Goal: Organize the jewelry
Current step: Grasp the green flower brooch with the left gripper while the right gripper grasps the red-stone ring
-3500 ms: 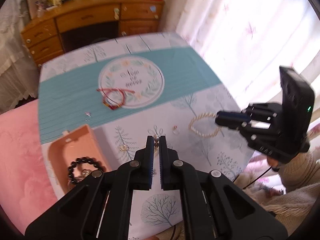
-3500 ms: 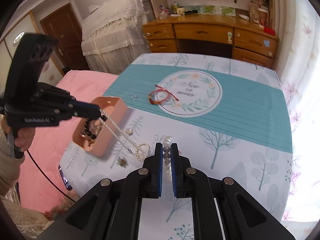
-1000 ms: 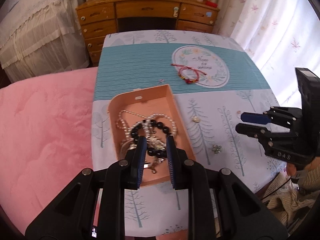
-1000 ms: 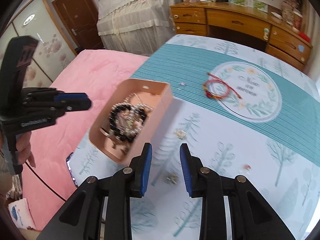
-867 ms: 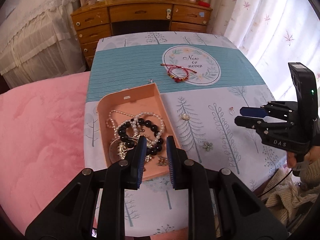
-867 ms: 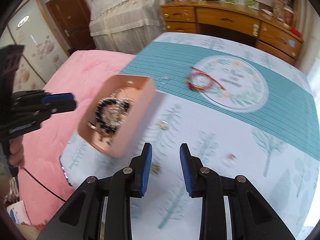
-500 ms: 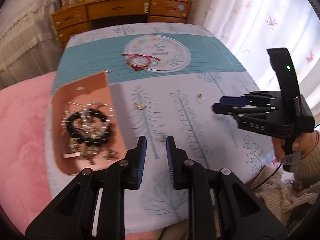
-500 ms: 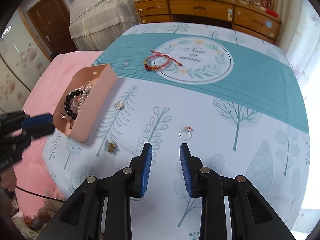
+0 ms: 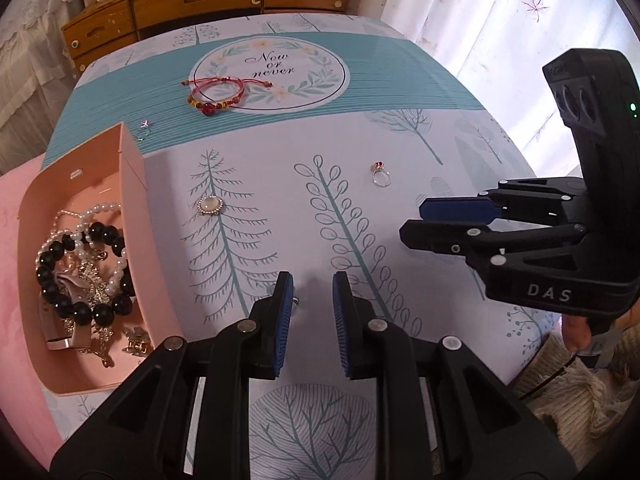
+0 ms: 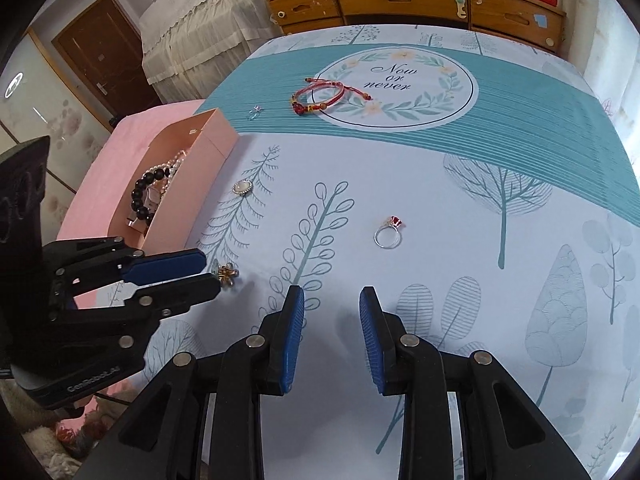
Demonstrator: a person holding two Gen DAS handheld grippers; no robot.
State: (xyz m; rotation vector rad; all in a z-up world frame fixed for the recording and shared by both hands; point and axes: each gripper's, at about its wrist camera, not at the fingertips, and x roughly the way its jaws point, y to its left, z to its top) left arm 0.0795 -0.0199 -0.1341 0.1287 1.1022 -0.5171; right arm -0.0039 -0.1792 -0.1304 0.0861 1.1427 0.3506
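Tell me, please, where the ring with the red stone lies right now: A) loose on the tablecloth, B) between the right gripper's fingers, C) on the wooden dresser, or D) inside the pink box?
A: the ring with the red stone lies on the tablecloth, apart from the pink box and ahead of the empty right gripper.

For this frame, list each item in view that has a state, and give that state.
pink box: open, holding bracelets
red cord bracelet: loose on cloth
red-stone ring: loose on cloth
oval brooch: loose beside box
left gripper: open, empty
right gripper: open, empty
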